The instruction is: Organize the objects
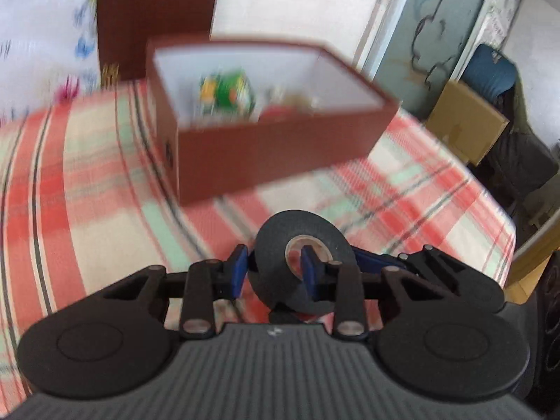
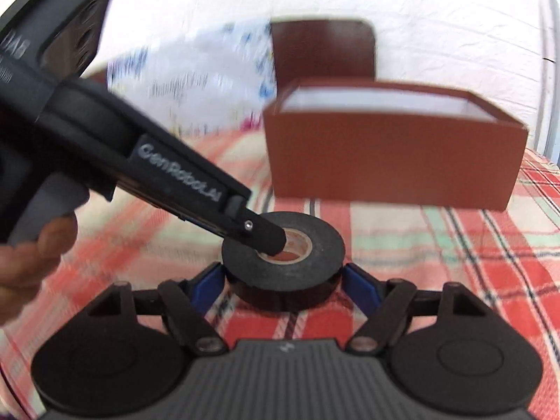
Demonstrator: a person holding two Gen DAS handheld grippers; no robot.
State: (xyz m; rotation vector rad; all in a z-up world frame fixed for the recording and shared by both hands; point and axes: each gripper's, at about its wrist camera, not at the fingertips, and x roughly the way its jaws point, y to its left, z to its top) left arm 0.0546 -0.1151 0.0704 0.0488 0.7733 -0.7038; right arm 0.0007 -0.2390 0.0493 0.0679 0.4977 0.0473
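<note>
A black tape roll [image 1: 301,259] with a tan core is held between my left gripper's [image 1: 274,267] blue pads, one finger through the core hole, one outside the rim. In the right wrist view the same tape roll [image 2: 283,252] lies flat just above the checked cloth, with the left gripper [image 2: 269,236] reaching in from the left. My right gripper [image 2: 283,280] stands with its blue pads on either side of the roll, jaws spread wide. A brown open box [image 1: 273,147] beyond holds a green packet [image 1: 227,94] and other small items; it shows also in the right wrist view [image 2: 392,161].
A red, green and cream checked tablecloth [image 1: 87,182] covers the table. The brown box lid [image 1: 154,17] stands upright behind the box. A cardboard carton [image 1: 465,122] and a dark chair sit off the table's right edge. A floral cloth [image 2: 196,80] lies at the back left.
</note>
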